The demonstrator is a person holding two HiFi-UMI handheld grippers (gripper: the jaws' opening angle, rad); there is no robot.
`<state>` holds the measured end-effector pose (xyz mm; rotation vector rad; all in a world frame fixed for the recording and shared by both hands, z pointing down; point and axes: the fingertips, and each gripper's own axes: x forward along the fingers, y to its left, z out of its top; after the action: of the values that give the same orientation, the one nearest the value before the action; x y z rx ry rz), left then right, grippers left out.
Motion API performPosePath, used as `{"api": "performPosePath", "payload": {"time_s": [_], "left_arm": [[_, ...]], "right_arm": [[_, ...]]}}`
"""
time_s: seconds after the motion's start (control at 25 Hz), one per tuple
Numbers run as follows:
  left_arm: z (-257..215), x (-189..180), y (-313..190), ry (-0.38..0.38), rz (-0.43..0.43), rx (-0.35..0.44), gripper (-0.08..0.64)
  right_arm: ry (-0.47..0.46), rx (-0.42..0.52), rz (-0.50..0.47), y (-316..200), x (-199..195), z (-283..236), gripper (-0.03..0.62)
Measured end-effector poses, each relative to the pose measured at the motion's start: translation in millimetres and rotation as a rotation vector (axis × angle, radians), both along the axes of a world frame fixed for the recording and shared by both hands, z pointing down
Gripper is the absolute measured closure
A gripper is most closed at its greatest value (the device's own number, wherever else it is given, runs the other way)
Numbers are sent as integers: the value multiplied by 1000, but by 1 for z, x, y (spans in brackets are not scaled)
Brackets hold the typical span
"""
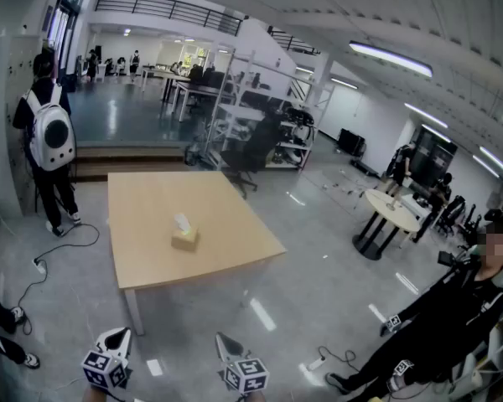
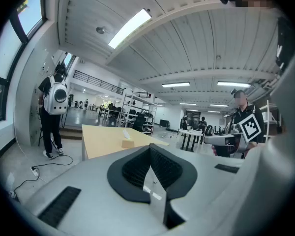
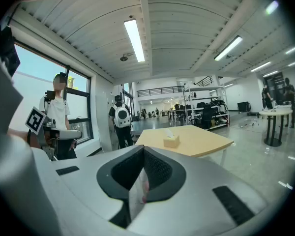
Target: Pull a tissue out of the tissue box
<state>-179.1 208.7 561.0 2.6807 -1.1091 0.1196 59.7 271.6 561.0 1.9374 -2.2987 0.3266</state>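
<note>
Nearest item: left gripper (image 1: 115, 339), a pale grey moulded shell carrying a marker cube of black-and-white squares. Its ribbed black pads are pressed together with nothing between them, as its own view shows. Beside it, right gripper (image 1: 228, 346), same make, jaws closed flat on each other and empty. Both are held low at the bottom edge of the head view, over glossy grey floor (image 1: 318, 291), pointing roughly level toward the table. Table (image 1: 151, 208): light wood-coloured top, smooth and matt, roughly square, with a slim pale leg visible beneath; well apart from both grippers. Tissue box (image 1: 184, 240): small tan cardboard block, upright, alone near the middle of the tabletop. Tissue (image 1: 181, 221): white, soft, a crumpled tuft standing out of the slot on top of the box. Step in hand, as judged: approach only. No part of the pull is begun, since the tissue sits in the box and neither gripper is near it. The next move would call for closing the gap to the table, spreading one pair of jaws, and pinching the tuft from above. The light box may lift with the sheet unless the other gripper steadies it. Also present: person (image 1: 63, 193) at the left wall wearing a hard white backpack (image 1: 50, 136); round white table (image 1: 391, 206) at right.
</note>
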Motion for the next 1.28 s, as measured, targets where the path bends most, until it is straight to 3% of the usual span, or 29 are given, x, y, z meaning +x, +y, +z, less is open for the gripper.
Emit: {"api": "performPosePath", "payload": {"time_s": [0.2, 0.8, 1.28], "left_arm": [[1, 3, 1, -4, 2, 2, 552], [6, 24, 0, -12, 13, -4, 552], [14, 56, -1, -23, -4, -11, 552]], "right_arm": [[-54, 16, 5, 2, 2, -3, 581], [-31, 14, 34, 6, 30, 0, 581], [-20, 16, -7, -2, 53, 5, 581]]}}
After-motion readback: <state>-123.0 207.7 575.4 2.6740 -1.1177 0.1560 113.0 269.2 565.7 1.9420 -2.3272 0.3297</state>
